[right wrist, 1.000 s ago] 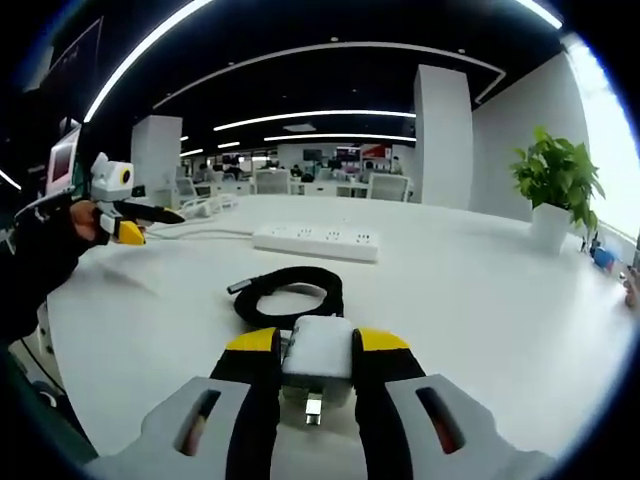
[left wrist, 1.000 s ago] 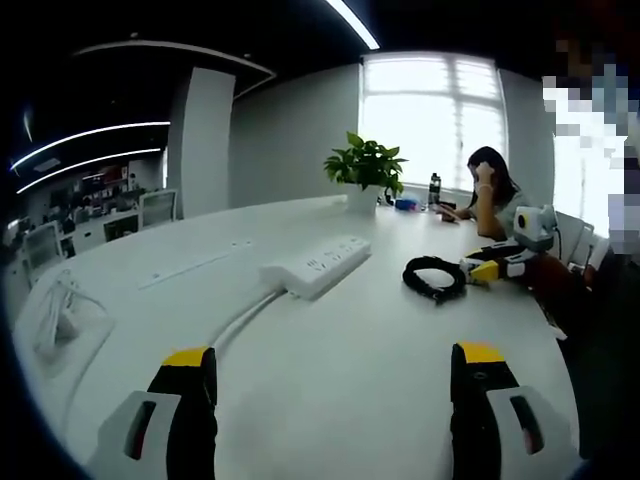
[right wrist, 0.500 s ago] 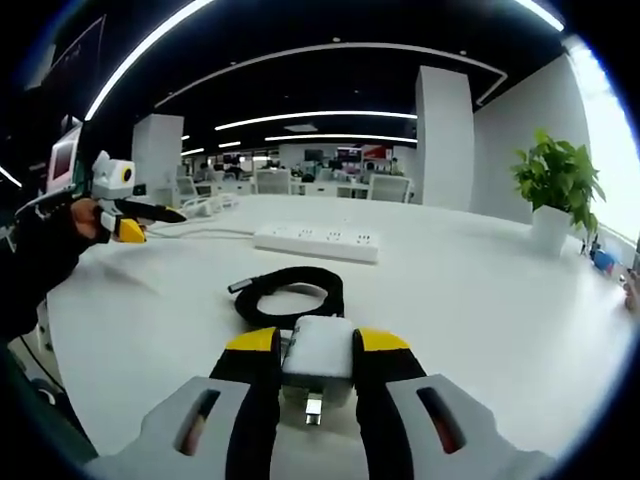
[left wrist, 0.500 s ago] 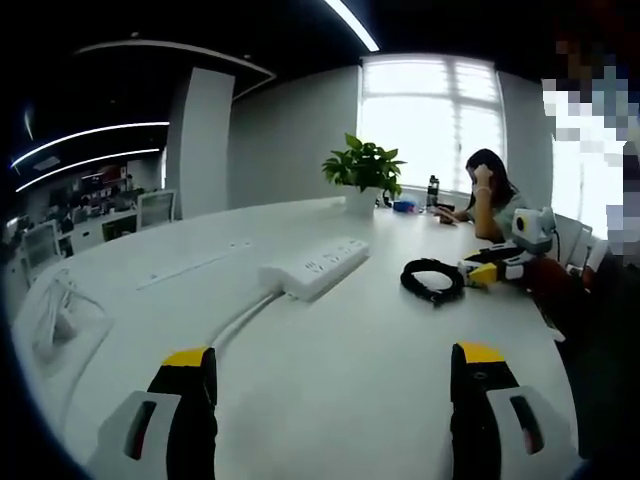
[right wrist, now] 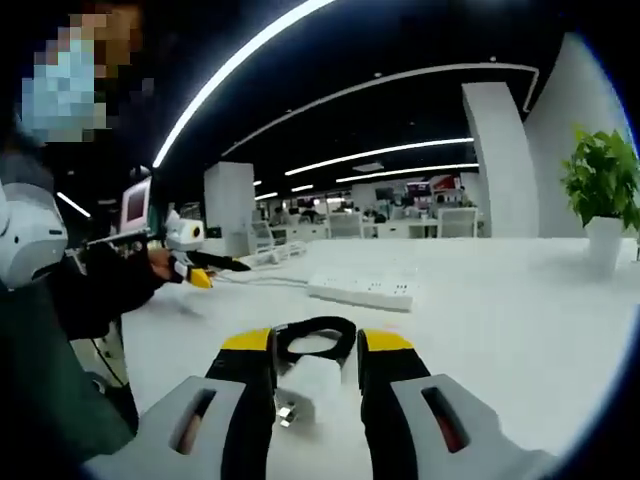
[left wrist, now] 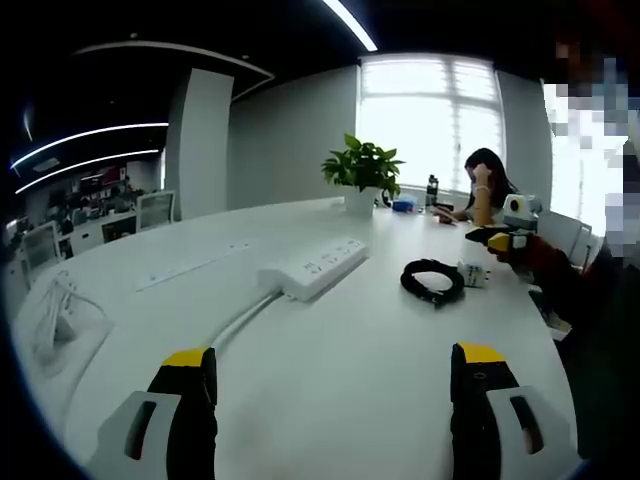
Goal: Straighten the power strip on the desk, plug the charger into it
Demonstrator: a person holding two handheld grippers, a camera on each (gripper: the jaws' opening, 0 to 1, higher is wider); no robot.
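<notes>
At the left of the left gripper view, the left gripper (left wrist: 335, 360) hangs low over the worktop (left wrist: 330, 420), its fingers spread wide and holding nothing. Beyond it the power strip (left wrist: 315, 268) lies aslant, its white cord (left wrist: 240, 315) trailing toward us. Further right the coiled black cable (left wrist: 432, 280) rests with the charger (left wrist: 473, 274) touching it, well apart from the strip. The right gripper (left wrist: 508, 238) hovers just above the charger, fingers a little parted and gripping nothing.

We judge the smooth, glossy worktop to be the main hazard. A pinch that lands off-centre could skid the small charger away, and the coil may drag behind it. The light strip could slide or swing if we press a plug in before bracing it.

Around us is an open office with a potted plant (left wrist: 364, 168), a bright window (left wrist: 430, 115) and a seated person (left wrist: 490, 195).
</notes>
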